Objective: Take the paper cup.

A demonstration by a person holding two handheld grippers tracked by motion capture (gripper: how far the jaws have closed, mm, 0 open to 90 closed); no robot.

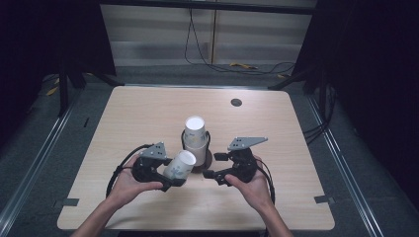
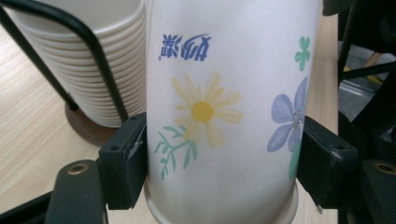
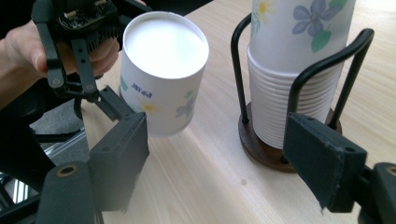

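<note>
A white paper cup [image 1: 180,164] printed with flowers is tilted, closed base up, between the jaws of my left gripper [image 1: 174,174]. In the left gripper view both pads [image 2: 125,163] press on the cup's wall [image 2: 224,116] near its rim. Just behind it a stack of the same cups [image 1: 195,136] stands upside down in a black wire holder on a round wooden base [image 3: 261,149]. My right gripper [image 1: 212,166] hovers right of the holder, jaws apart with only bare tabletop between them [image 3: 224,158]. The held cup [image 3: 163,70] and the stack [image 3: 285,93] lie beyond its tips.
The light wooden table [image 1: 276,197] has a small dark round grommet [image 1: 236,102] near its far edge. Cables [image 1: 232,61] run over the floor behind the table. Dark frame legs stand at both back corners.
</note>
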